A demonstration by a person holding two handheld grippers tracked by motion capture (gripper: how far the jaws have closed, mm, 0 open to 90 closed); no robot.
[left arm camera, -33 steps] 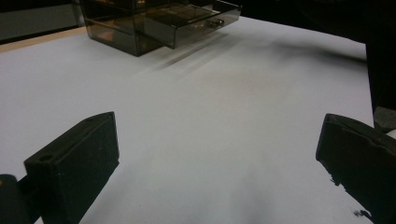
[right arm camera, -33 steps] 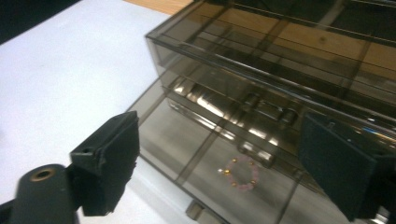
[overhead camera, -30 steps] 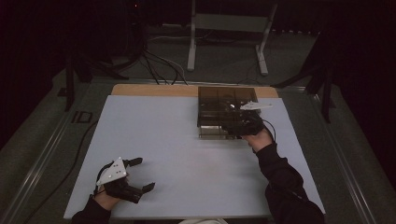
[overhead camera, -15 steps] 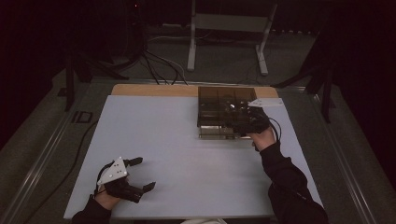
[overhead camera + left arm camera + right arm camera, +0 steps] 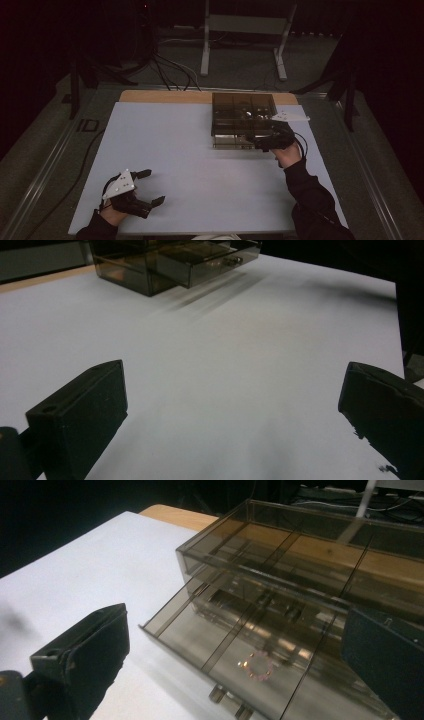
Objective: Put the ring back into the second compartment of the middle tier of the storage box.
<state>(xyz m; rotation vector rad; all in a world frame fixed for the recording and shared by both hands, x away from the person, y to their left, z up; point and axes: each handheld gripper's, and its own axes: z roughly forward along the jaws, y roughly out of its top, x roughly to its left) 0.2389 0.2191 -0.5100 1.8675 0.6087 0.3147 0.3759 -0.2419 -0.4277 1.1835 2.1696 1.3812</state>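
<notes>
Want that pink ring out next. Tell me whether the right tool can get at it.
Probably yes: the drawer is pulled open, the pink ring lies uncovered, and the right tool hangs open just above.

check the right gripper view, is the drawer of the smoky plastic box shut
No, the drawer is pulled out from the box, with a small pink ring lying in it.

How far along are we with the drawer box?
Done: the lower drawer of the smoked clear plastic organiser box is pulled out, a small pink beaded ring lying inside. In hand: the right gripper hovers open over it, holding nothing. Left: probably grasping the ring; the left gripper waits open over the white table.
</notes>
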